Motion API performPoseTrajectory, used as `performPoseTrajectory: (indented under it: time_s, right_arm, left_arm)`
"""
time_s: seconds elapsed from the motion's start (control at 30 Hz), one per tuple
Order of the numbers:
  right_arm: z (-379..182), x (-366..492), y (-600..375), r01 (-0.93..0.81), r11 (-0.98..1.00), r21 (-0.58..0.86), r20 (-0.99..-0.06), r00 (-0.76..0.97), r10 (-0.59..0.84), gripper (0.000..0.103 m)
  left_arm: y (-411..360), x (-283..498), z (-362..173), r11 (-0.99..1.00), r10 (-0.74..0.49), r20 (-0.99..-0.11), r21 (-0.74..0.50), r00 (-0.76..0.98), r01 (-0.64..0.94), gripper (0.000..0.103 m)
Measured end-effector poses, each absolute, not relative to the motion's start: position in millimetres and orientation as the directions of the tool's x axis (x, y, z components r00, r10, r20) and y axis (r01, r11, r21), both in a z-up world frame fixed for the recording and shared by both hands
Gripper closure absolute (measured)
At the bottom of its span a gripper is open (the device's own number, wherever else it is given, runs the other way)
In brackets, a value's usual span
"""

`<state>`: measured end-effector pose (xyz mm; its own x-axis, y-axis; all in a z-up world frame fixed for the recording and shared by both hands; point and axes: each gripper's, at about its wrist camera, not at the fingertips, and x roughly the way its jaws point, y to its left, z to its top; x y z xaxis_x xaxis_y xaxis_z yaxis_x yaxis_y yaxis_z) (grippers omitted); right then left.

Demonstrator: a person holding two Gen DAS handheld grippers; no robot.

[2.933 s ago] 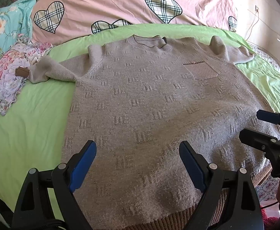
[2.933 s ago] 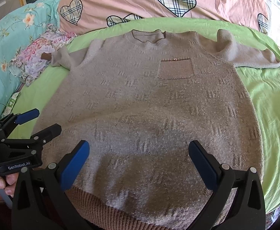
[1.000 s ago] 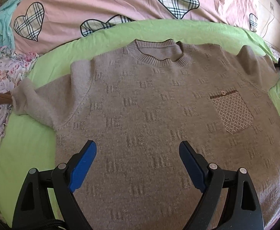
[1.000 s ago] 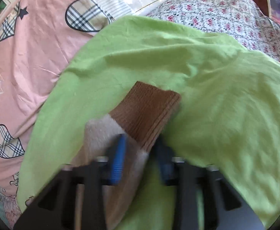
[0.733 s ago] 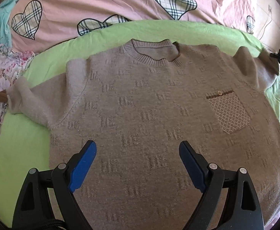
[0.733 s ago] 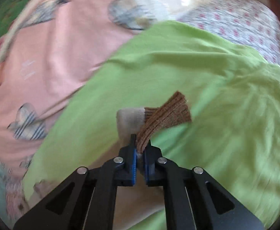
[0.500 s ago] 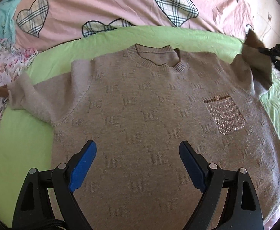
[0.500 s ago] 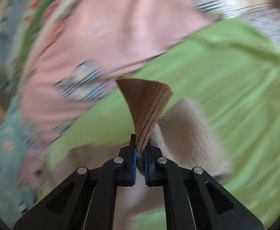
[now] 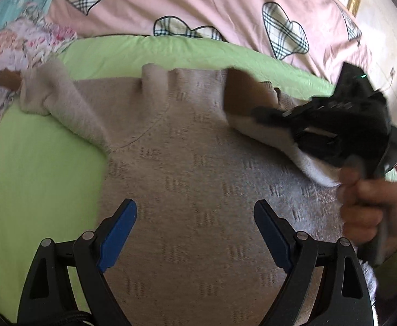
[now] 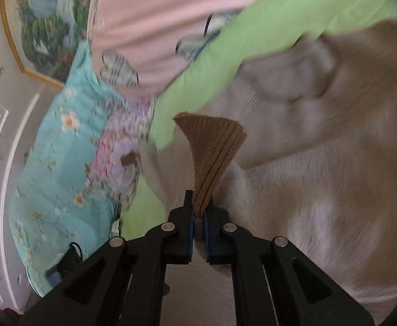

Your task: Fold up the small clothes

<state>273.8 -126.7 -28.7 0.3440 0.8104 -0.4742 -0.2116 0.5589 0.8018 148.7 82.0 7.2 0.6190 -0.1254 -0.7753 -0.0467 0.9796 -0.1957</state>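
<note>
Sweater (image 9: pixel 198 168) lies flat on the bed (image 9: pixel 41 168); right hand-held gripper (image 10: pixel 198 217) pinches the brown cuff (image 10: pixel 212 149) above the chest. Left hand-held gripper (image 9: pixel 195 228) hovers spread, empty. Best laid straight across, sleeve smoothed.

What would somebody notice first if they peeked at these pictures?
The big beige sweater spread over the green sheet fills the middle. Next, the right claw, shut on the brown sleeve cuff, holds that sleeve across the sweater's chest. Behind lies a pink quilt with checked hearts, while the left claw hovers open over the sweater.
</note>
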Motion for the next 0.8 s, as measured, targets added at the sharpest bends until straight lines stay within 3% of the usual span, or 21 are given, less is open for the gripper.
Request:
performPoseTrajectory:
  time_s: [0.1,0.23,0.3,0.37,0.5,0.53,0.6,0.63,0.67,0.8]
  right_arm:
    - [-44.2,276.8,-104.8,-0.206,0.562,0.801,-0.489,0.317,0.813,0.096]
    - [-55.8,277.4,-91.6,-0.178,0.583,0.792,-0.524,0.291,0.801,0.088]
    - [-58.9,276.6,-90.1,-0.161,0.583,0.796,-0.532,0.272,0.802,0.070]
    - [-56.0,271.9,-96.8,-0.158,0.569,0.807,-0.515,0.282,0.809,0.063]
    - [-37.4,252.8,-122.1,-0.168,0.582,0.796,-0.502,0.355,0.789,0.063]
    - [-32.2,244.9,-132.1,-0.166,0.588,0.792,-0.498,0.380,0.779,0.063]
    - [-22.7,226.3,-151.8,-0.161,0.603,0.782,-0.493,0.433,0.755,0.063]
    - [-19.5,217.1,-161.8,-0.150,0.616,0.773,-0.498,0.457,0.737,0.063]
    - [-18.0,206.4,-174.5,-0.134,0.632,0.763,-0.507,0.483,0.714,0.063]
    - [-18.5,174.2,-217.7,-0.054,0.677,0.734,-0.537,0.564,0.627,0.063]
  left_arm:
    - [88.6,155.3,3.8,0.972,-0.153,-0.774,-0.229,0.615,-0.047,0.014]
    - [89.2,170.1,-3.7,0.956,-0.209,-0.772,-0.290,0.600,-0.040,0.014]
    - [87.7,182.2,-9.4,0.941,-0.252,-0.767,-0.335,0.590,-0.034,0.014]
    - [87.4,195.7,-16.4,0.927,-0.282,-0.763,-0.373,0.581,-0.039,0.014]
    - [88.7,226.6,-34.6,0.901,-0.306,-0.767,-0.425,0.564,-0.089,0.016]
    - [87.6,230.9,-35.0,0.899,-0.307,-0.759,-0.429,0.574,-0.088,0.021]
    - [84.9,242.4,-36.7,0.899,-0.311,-0.753,-0.431,0.580,-0.077,0.049]
    - [83.4,246.4,-38.4,0.897,-0.323,-0.753,-0.437,0.574,-0.069,0.079]
    - [81.1,252.3,-41.8,0.892,-0.346,-0.749,-0.450,0.564,-0.051,0.098]
    - [71.9,244.0,-17.7,0.923,-0.308,-0.716,-0.384,0.627,0.014,0.098]
